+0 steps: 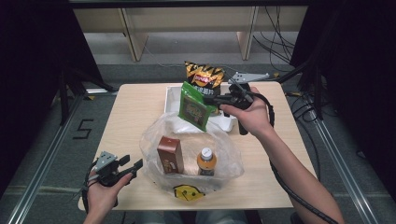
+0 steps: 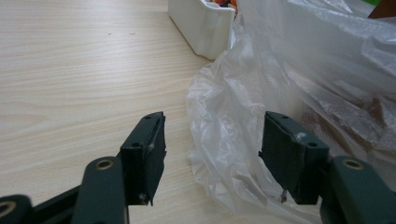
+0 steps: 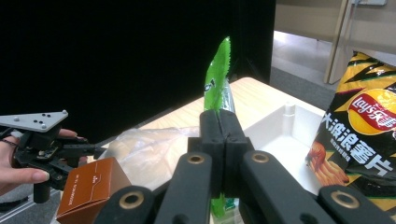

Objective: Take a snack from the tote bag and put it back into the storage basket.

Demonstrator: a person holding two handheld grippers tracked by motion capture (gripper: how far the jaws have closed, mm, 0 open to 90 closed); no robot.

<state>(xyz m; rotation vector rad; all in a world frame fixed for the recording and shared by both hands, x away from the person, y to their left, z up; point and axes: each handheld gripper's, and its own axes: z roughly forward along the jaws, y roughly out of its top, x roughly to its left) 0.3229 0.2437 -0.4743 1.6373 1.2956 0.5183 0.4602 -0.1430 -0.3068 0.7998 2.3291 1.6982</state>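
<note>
High view: wooden table (image 1: 130, 107) w/ a clear plastic bag (image 1: 154, 135) near the front edge, mouth open. Inside it stand a brown carton (image 1: 170, 154) and an orange-capped bottle (image 1: 206, 161), side by side. Behind the bag sits a white tray (image 1: 173, 99) w/ a black-and-gold chip bag (image 1: 203, 75) upright at its far side. Right gripper (image 1: 208, 100) pinches the green packet (image 1: 194, 106), which hangs tilted above the bag's far rim, in front of the tray. Left gripper (image 1: 132, 164), jaws spread, sits just left of the bag.

Left gripper view: jaws apart, holding nothing; the bag's crinkled edge (image 2: 224, 116) lies between them, nearer the right jaw. Tray corner (image 2: 205, 28) beyond.

Right gripper view: jaws pressed together on the packet (image 3: 217, 79), seen edge-on, thin, glossy green, serrated top. Chip bag (image 3: 364, 135) at right, carton (image 3: 91, 186) and left gripper (image 3: 88, 150) at lower left.
</note>
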